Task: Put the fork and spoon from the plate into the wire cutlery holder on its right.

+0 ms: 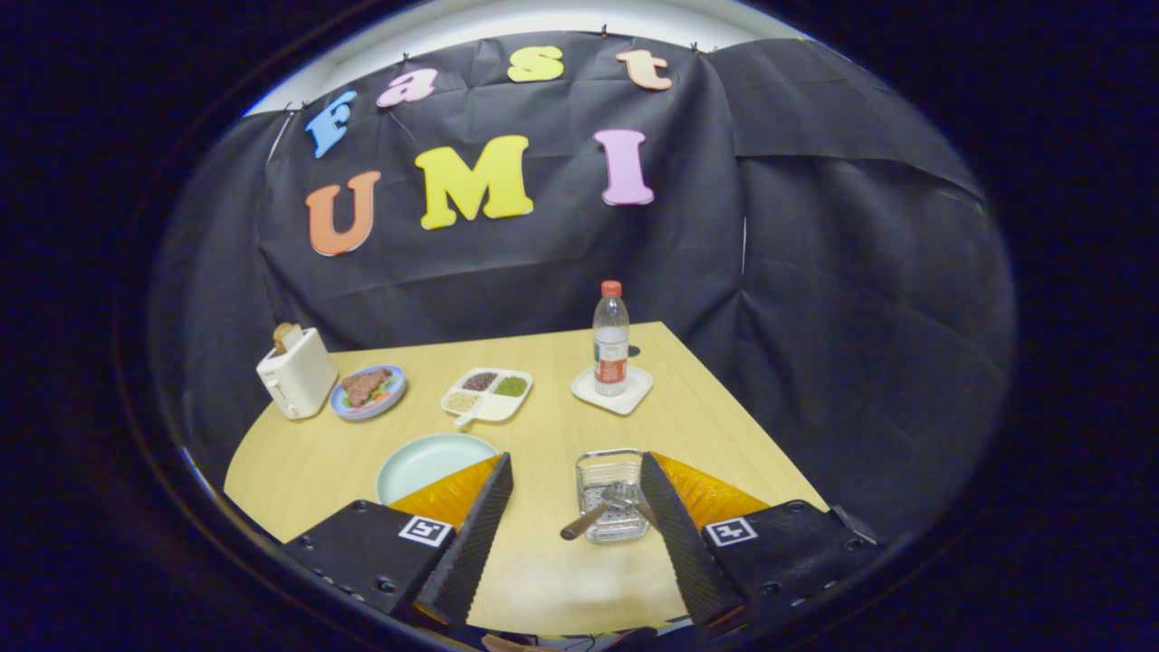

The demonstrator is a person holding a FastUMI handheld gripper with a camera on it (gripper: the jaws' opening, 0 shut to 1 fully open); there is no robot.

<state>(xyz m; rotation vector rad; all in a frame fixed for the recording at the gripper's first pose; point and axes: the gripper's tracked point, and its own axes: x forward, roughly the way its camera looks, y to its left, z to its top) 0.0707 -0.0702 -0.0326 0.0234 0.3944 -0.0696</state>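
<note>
Two pieces of cutlery (605,509) lean in the wire cutlery holder (612,493), between my spread tongs (579,507); the pale green plate (433,460) sits bare on the bench (543,580).

A black cloth (543,263), creased and clipped along its top edge, hangs as the wall from 9 to 3 o'clock, with a second sheet (860,272) overlapping it toward 2 o'clock. A strip of pale, brightly lit wall (543,16) shows above the cloth at 12 o'clock. Below centre stands a light wooden table (543,561) with a rounded edge at 8 o'clock and a corner toward 1 o'clock, its top evenly lit with a soft sheen at 6 o'clock.
</note>
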